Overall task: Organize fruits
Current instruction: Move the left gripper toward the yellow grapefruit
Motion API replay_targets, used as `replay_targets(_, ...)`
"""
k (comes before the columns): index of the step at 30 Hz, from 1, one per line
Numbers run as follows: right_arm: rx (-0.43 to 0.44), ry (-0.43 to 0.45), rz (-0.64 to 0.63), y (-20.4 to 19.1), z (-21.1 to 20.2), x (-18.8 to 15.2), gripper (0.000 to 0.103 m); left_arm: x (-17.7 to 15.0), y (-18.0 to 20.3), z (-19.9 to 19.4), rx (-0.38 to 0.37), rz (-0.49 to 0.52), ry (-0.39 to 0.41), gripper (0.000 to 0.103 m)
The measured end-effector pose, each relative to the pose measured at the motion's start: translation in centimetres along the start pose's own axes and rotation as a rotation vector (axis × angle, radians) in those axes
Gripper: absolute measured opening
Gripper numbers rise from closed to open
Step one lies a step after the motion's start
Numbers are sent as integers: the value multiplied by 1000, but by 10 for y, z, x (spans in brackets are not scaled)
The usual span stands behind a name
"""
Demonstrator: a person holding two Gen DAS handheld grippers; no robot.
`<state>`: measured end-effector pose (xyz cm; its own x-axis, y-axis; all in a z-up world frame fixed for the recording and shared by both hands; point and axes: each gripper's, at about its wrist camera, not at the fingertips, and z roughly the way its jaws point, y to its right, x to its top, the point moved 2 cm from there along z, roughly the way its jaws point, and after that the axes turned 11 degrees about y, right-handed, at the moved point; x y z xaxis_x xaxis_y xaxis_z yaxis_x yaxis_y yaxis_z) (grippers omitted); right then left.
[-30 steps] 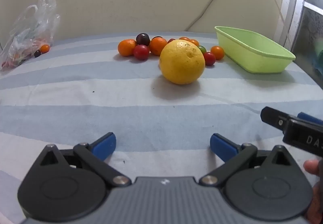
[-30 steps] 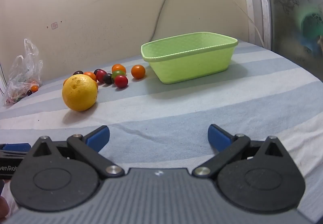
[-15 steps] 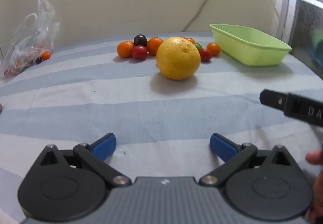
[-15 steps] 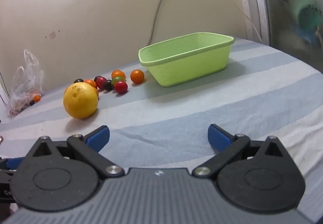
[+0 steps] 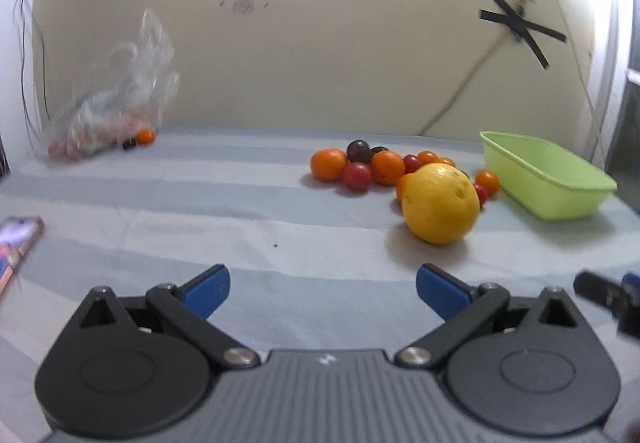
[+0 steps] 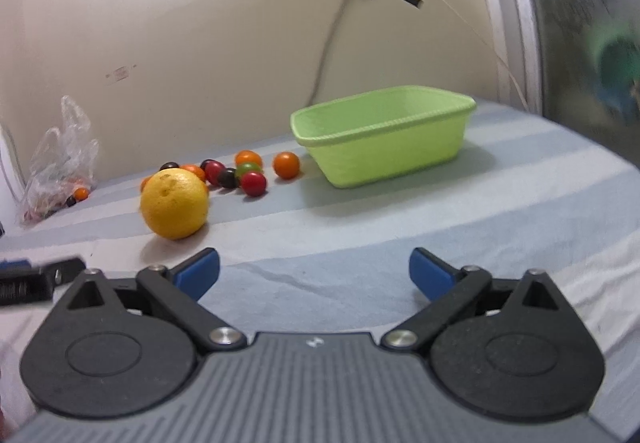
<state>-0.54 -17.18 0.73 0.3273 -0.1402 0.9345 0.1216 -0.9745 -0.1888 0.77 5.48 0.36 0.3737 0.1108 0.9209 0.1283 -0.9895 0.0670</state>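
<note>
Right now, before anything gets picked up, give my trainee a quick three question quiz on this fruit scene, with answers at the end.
1. True or false: the green basket already holds fruit.
2. Multiple choice: the big yellow fruit sits (A) inside the basket, (B) on the striped cloth in front of the small fruits, (C) in the plastic bag.
3. Short answer: how do the jaws of the left gripper and right gripper stand, and does either hold anything?

Key
1. False: no fruit shows in the part of its inside that is visible.
2. B.
3. Both stand wide apart, holding nothing.
</note>
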Motion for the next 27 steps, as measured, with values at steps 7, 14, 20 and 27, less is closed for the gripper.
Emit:
replay_targets(7, 27, 36, -147, -23, -2, 0, 87, -7, 0, 18, -3, 23, -24, 103)
replay_targets(14, 129, 61, -233, -50, 9, 13, 73, -5, -12, 22, 0, 30, -27, 96)
replay_targets(20, 249, 6, -170, -76, 44, 36, 68, -4, -47, 27, 1, -137, -24, 95)
replay_targets(27, 278, -48, -189, -106, 90, 43, 68, -4, -61, 26, -22, -220, -10, 95)
